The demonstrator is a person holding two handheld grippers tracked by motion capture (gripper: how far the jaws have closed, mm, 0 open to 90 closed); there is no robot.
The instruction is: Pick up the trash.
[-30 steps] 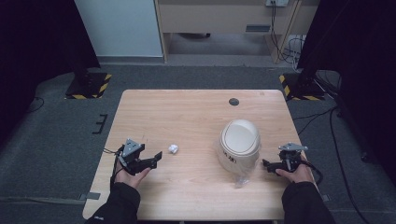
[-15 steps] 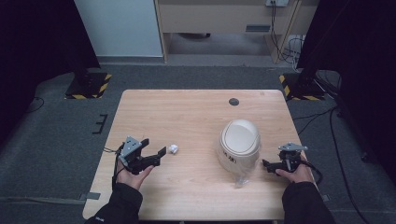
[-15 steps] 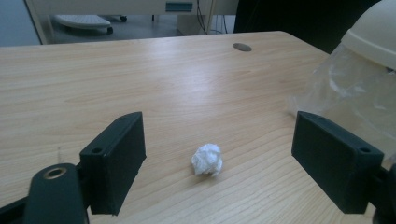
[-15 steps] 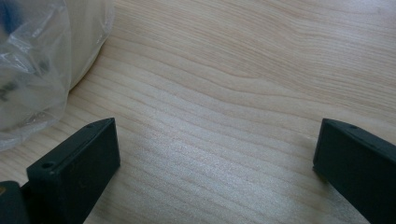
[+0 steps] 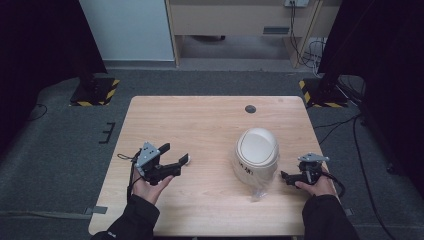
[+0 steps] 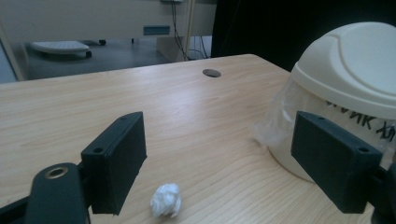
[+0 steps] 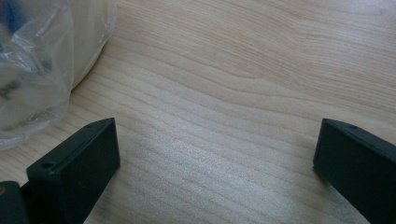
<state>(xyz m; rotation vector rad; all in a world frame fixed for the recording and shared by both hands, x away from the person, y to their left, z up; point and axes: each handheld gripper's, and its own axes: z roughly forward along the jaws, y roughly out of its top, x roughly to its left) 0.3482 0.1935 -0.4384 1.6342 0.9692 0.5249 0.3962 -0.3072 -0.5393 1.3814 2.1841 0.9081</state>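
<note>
Straddling the small crumpled white paper wad (image 6: 166,199), the left tool (image 6: 219,163) stood spread; a shallow close risked flicking it away. Right tool (image 7: 215,172) lay spread beside the cream domed plastic bin (image 5: 256,152) on the pale wooden table (image 5: 200,120), where a careless sweep might snag the bin's clear liner.

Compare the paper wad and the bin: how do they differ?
The paper wad is tiny and crumpled; the bin is large, smooth and domed. The wad lies between the open jaws of the left gripper; the bin stands near the right gripper, untouched. The bin has a plastic liner and black lettering; the wad is plain. Both are whitish.
</note>
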